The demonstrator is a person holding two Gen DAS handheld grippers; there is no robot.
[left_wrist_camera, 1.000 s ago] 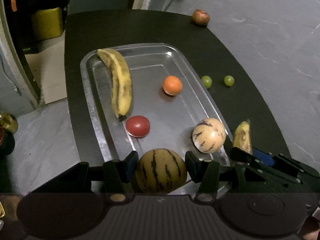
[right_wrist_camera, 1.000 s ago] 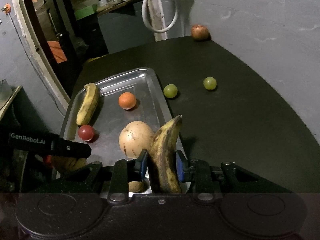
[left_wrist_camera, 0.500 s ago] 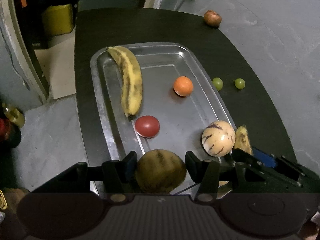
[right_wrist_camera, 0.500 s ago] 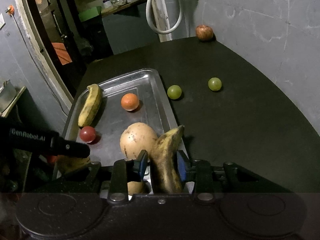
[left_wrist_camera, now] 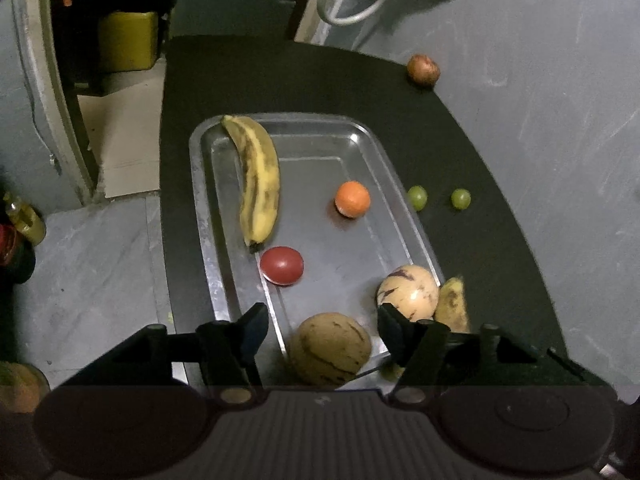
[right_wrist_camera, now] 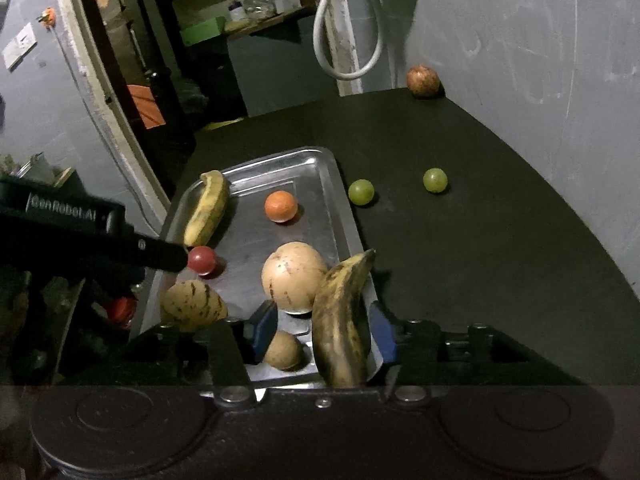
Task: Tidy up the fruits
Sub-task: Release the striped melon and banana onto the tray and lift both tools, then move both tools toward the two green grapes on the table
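Observation:
A steel tray (left_wrist_camera: 304, 136) (right_wrist_camera: 336, 216) on the black table holds a banana (left_wrist_camera: 258, 184), an orange (left_wrist_camera: 352, 199), a tomato (left_wrist_camera: 282, 265), a pale striped melon (left_wrist_camera: 408, 292) and a darker striped melon (left_wrist_camera: 330, 349) (right_wrist_camera: 194, 306). My left gripper (left_wrist_camera: 322, 328) is open, its jaws standing clear on either side of the darker melon. My right gripper (right_wrist_camera: 322, 332) is open; a dark spotted banana (right_wrist_camera: 342, 320) leans against its right finger over the tray's near right corner. A small brown fruit (right_wrist_camera: 282, 350) lies in the tray between the jaws.
Two green grapes (right_wrist_camera: 361, 192) (right_wrist_camera: 435, 180) lie on the table right of the tray. A reddish apple (right_wrist_camera: 423, 81) sits at the far edge by the grey wall. The table drops off on the left to the floor.
Both grippers have opened. The left let go of the darker melon, now resting in the tray. The right released the spotted banana, which leans to the right. Both views have pulled back.

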